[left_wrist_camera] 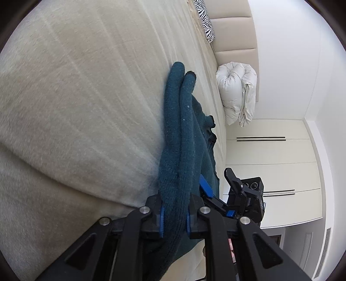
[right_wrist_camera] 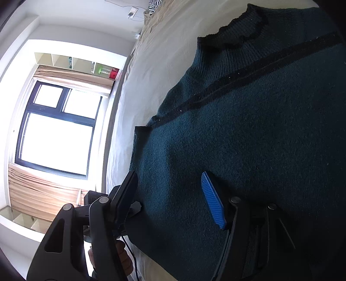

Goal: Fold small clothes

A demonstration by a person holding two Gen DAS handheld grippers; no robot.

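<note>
Two hand-held grippers are at work on one dark teal sweater [right_wrist_camera: 248, 134] that lies on the bed [left_wrist_camera: 75, 97], which is covered in a pale beige sheet.

Taking the sweater as the landmark: the left hand-held gripper [left_wrist_camera: 174, 218] is clamped on a bunched, rolled edge of it, the thick knit squeezed between the two blue-lined fingers [left_wrist_camera: 161, 220]. From that grip the folded cloth runs forward, away from the gripper, as two rounded ridges lying on the sheet.

The right hand-held gripper [right_wrist_camera: 173, 198] stands with its fingers apart, straddling the sweater's near edge. One blue ribbed pad [right_wrist_camera: 213, 200] rests over the flat knit, while the other black finger [right_wrist_camera: 125, 194] sits just off the sweater's edge, over the sheet. Nothing is pinched between them. Beyond this gripper the sweater spreads flat, a black stripe [right_wrist_camera: 248, 73] crossing it and the black-trimmed collar [right_wrist_camera: 244, 36] at its far end.

Farther along the bed from the sweater sits a rolled white duvet [left_wrist_camera: 236, 90] against a padded beige headboard [left_wrist_camera: 235, 32], and past that a zebra-print pillow [left_wrist_camera: 205, 19]. Off the sweater's other side is a bright window [right_wrist_camera: 58, 127] with tan curtains [right_wrist_camera: 41, 194].
</note>
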